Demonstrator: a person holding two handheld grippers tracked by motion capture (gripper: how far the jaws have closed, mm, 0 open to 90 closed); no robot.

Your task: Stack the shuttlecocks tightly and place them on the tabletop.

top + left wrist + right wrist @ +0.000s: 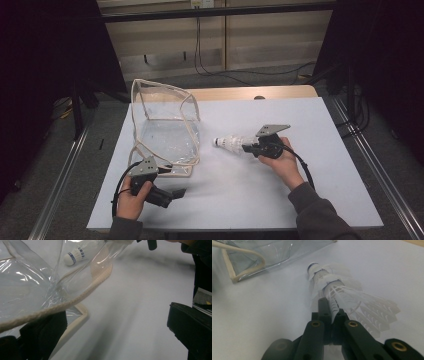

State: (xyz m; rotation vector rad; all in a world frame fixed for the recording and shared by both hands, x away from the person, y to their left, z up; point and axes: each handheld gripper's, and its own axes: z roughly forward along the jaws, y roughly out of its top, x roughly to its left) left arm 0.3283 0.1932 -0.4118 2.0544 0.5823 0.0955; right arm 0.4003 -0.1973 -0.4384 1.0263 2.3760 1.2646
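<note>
A clear plastic bag [165,130] with cream piping lies at the left of the white table [250,195], its mouth toward me. My right gripper [250,147] is shut on the feather skirt of a stack of white shuttlecocks [231,143], cork tips pointing left at the bag. In the right gripper view the jaws [332,312] pinch the feathers of the shuttlecocks [329,282], with the bag [262,252] beyond. My left gripper [179,193] rests by the bag's near corner, open. In the left gripper view [116,315] the bag's rim [75,300] drapes over one jaw, and the shuttlecocks [77,255] show through the plastic.
A wooden tabletop edge [240,93] shows behind the white sheet. Cables [225,72] run over the floor at the back. Metal rails [65,170] flank the table on both sides. Bare white surface lies between the two hands.
</note>
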